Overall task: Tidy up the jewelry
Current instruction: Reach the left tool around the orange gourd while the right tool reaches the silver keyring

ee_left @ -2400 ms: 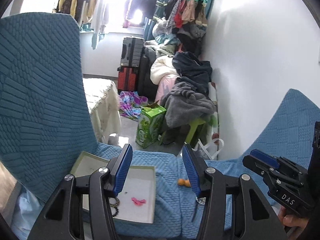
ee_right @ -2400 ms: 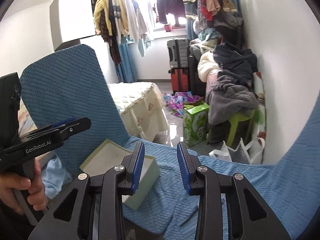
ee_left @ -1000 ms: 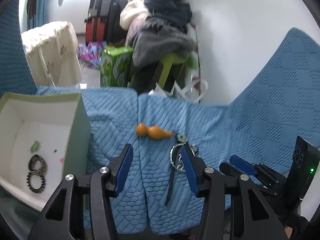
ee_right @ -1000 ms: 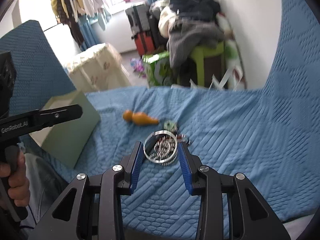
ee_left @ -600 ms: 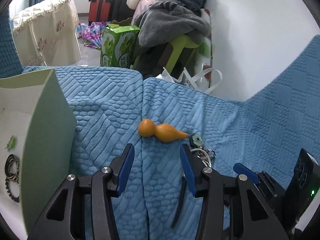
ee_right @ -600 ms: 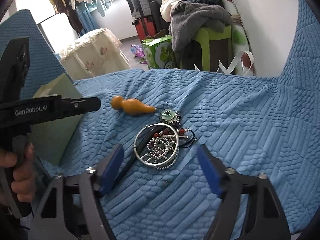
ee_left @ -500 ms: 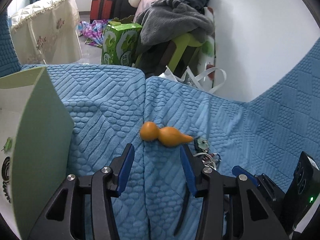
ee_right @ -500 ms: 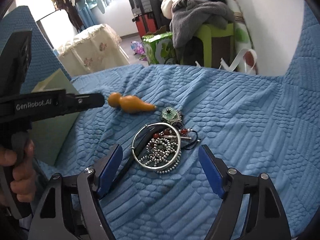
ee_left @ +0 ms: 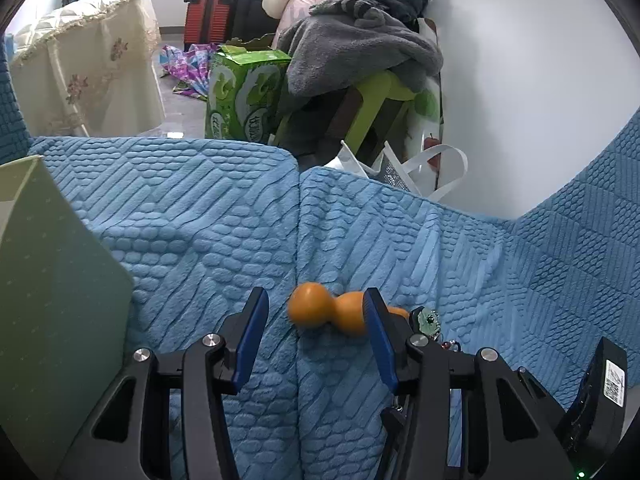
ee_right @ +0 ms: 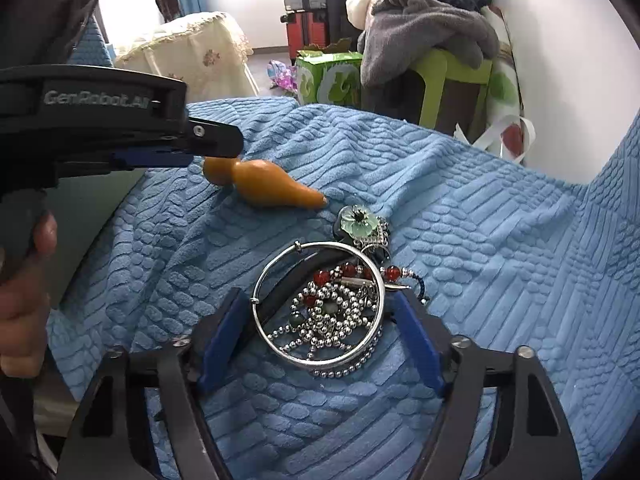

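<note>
An orange gourd-shaped pendant (ee_left: pixel 332 314) lies on the blue textured sofa cover. My left gripper (ee_left: pixel 314 334) is open with the gourd between its blue pads; it also shows in the right wrist view (ee_right: pixel 168 148) above the gourd (ee_right: pixel 264 186). A jewelry pile lies beside it: a silver bangle (ee_right: pixel 320 306), silver bead chains, red beads and a green flower brooch (ee_right: pixel 358 220). My right gripper (ee_right: pixel 318 344) is open wide, its fingers on either side of the bangle. A pale green box (ee_left: pixel 52 312) stands at the left.
Past the sofa's front edge are a green carton (ee_left: pixel 244 92), a lime stool with grey clothes (ee_left: pixel 360 52), a white bag (ee_left: pixel 424 168) and a cloth-covered table (ee_left: pixel 84 76). The right gripper's body (ee_left: pixel 596 400) sits at the lower right of the left wrist view.
Both grippers have moved forward and down. The gourd now lies between the left pads, and the bangle pile sits between the right fingers, which opened wide about half a second ago.
</note>
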